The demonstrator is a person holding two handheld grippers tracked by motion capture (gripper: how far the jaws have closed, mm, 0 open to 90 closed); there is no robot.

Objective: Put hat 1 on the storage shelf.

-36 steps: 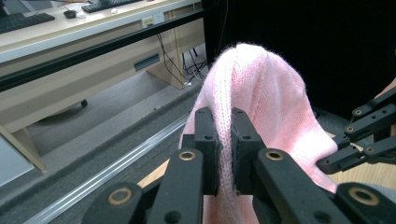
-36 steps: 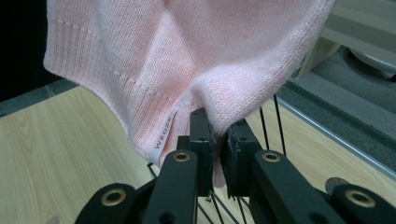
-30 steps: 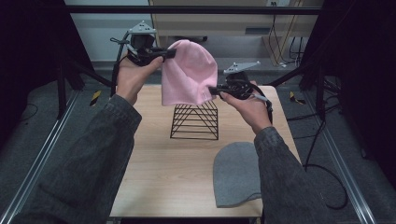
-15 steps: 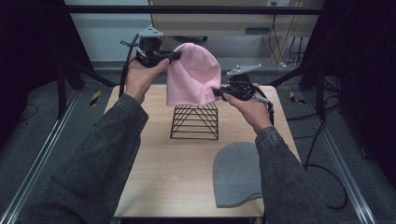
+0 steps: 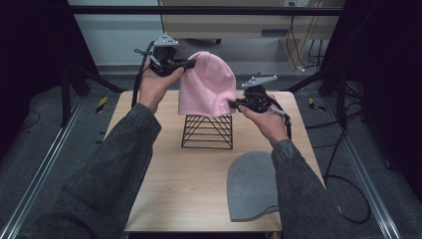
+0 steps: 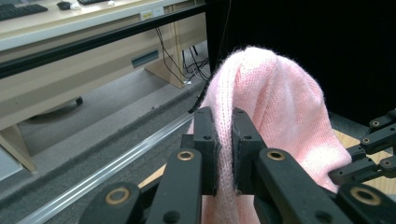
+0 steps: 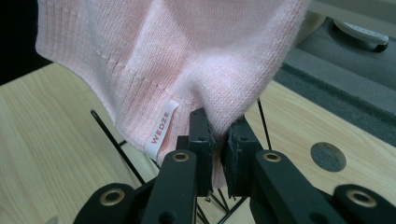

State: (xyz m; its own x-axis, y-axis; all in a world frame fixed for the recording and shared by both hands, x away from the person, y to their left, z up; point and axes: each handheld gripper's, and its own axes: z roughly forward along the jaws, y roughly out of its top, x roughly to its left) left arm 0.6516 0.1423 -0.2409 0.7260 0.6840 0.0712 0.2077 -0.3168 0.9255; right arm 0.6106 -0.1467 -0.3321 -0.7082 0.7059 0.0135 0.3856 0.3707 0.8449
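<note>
A pink knit beanie (image 5: 207, 84) hangs in the air above a black wire stand (image 5: 208, 132) on the wooden table (image 5: 164, 179). My left gripper (image 5: 191, 63) is shut on the beanie's upper left edge; in the left gripper view the pink knit (image 6: 275, 112) is pinched between the jaws of that gripper (image 6: 224, 140). My right gripper (image 5: 232, 103) is shut on the lower right rim, close to a small white label (image 7: 161, 128), as the right gripper view shows on the beanie (image 7: 177, 56) and gripper (image 7: 218, 140). A grey beanie (image 5: 251, 186) lies flat at the table's front right.
The wire stand (image 7: 121, 144) stands directly below the pink beanie. Dark frame posts rise at both sides of the table. A long desk (image 6: 70, 28) stands beyond the table, and cables (image 5: 348, 189) trail on the floor at the right.
Both grippers carried the pink beanie to the right, and the left one rose a little; the beanie now hangs more squarely over the wire stand.
</note>
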